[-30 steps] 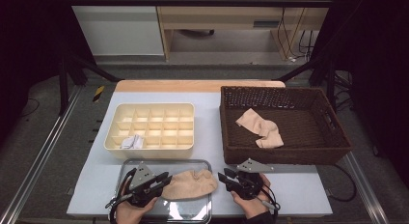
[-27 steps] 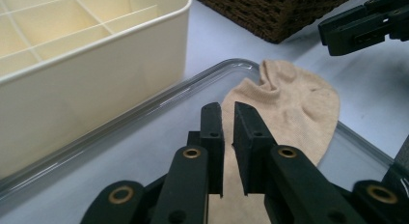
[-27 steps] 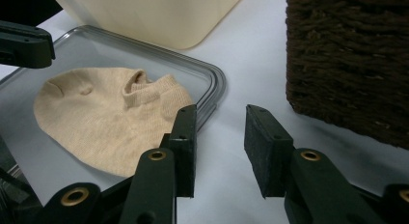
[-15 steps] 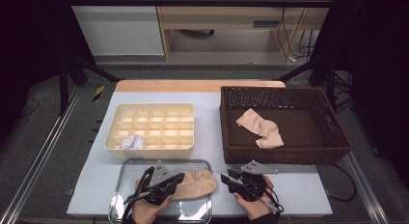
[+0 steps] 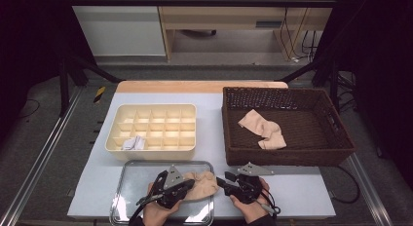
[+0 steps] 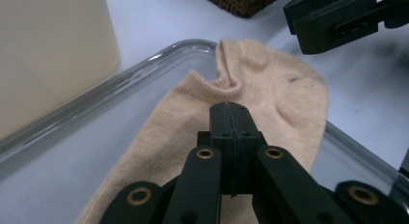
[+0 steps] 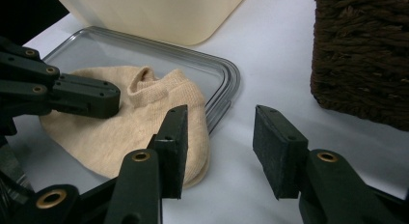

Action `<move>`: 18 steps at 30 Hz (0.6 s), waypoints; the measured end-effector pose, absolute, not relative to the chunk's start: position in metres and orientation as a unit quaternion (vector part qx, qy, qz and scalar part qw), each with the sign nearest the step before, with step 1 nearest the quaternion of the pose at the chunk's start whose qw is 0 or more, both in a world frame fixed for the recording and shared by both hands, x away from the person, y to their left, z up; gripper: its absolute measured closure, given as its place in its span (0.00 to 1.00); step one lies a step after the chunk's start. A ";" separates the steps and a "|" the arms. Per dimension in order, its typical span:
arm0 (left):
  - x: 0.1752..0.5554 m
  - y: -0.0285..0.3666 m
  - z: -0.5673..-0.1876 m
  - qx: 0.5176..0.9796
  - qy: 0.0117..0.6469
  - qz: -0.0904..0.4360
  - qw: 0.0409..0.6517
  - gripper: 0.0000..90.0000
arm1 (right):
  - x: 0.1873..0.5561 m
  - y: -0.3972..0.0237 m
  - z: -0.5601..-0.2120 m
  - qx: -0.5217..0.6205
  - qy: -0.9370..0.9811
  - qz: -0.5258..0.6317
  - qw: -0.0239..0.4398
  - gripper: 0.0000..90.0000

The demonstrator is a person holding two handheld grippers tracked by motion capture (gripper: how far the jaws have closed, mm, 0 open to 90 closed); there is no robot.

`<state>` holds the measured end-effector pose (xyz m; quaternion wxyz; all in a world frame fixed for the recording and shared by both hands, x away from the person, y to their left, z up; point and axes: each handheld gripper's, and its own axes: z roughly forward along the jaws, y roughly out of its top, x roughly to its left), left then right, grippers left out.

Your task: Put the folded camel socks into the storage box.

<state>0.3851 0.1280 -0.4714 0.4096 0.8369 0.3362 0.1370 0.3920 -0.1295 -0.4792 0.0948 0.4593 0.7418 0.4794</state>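
Pinching beige sock (image 6: 251, 84) on tray's (image 5: 127, 187) right edge with closed left gripper (image 6: 230, 108), right gripper (image 7: 219, 137) opening, empty, ready to assist.

The sock (image 6: 241, 84) lying in the near tray (image 5: 127, 187) is showing as soft, finely knitted beige cloth with a matt nap, while the tray itself is gleaming like smooth, glossy polished metal. The left tongs (image 6: 230, 113) and right tongs (image 7: 219, 137) are looking like matt black plastic with brass-coloured rivets, their pads faintly grainy. Farther off, the basket (image 5: 287, 155) is showing rough dark woven wicker, the divided box (image 5: 151, 147) smooth cream plastic, and the surface (image 5: 302, 197) is appearing pale, matt and even.
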 end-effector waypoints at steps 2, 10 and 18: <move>0.386 0.127 -0.473 0.839 0.337 0.136 0.405 0.99 | 0.393 -0.129 -0.481 0.462 0.741 0.478 0.093 0.64; 0.385 0.123 -0.478 0.845 0.334 0.142 0.392 1.00 | 0.394 -0.123 -0.488 0.464 0.745 0.472 0.081 0.64; 0.385 0.122 -0.479 0.844 0.336 0.145 0.391 0.99 | 0.395 -0.116 -0.493 0.464 0.748 0.470 0.064 0.71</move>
